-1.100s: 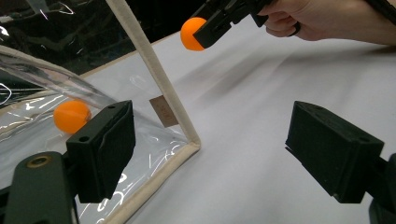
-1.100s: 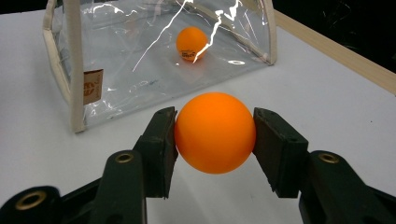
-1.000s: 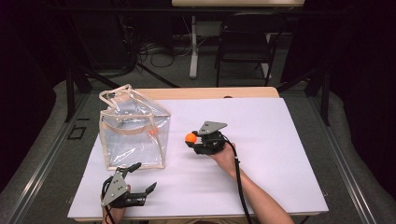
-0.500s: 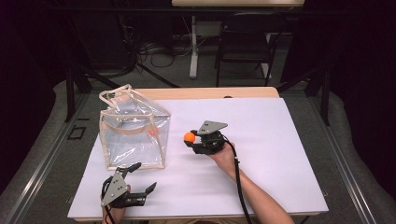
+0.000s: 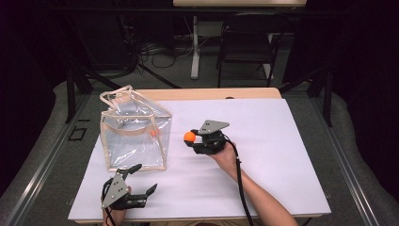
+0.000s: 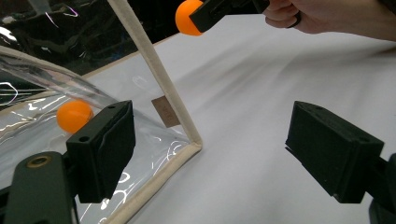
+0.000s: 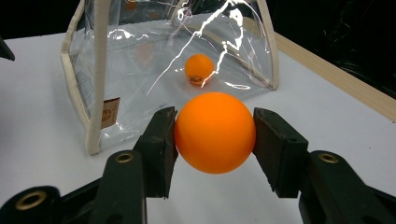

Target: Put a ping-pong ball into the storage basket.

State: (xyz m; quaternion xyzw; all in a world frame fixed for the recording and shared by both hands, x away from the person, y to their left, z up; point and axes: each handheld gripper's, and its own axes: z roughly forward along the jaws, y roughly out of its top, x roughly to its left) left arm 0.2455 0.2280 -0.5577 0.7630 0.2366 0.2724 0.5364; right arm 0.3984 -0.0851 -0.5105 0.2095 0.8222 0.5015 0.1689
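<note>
My right gripper (image 5: 192, 137) (image 7: 215, 135) is shut on an orange ball (image 5: 189, 136) (image 7: 215, 132) (image 6: 186, 17) and holds it just above the white table, a short way right of a clear plastic bag (image 5: 134, 134) (image 7: 173, 60) (image 6: 84, 107) with beige trim. A second orange ball (image 7: 199, 68) (image 6: 74, 115) (image 5: 154, 133) lies inside the bag on its floor. Near the table's front left edge my left gripper (image 5: 141, 180) (image 6: 210, 149) stands open with nothing between its jaws, pointing at the bag's near corner.
A white sheet covers the table (image 5: 282, 141), with a wooden edge (image 5: 211, 93) at the back. Beyond it stand a dark chair (image 5: 244, 52) and cables on the floor. Open white surface lies right of the held ball.
</note>
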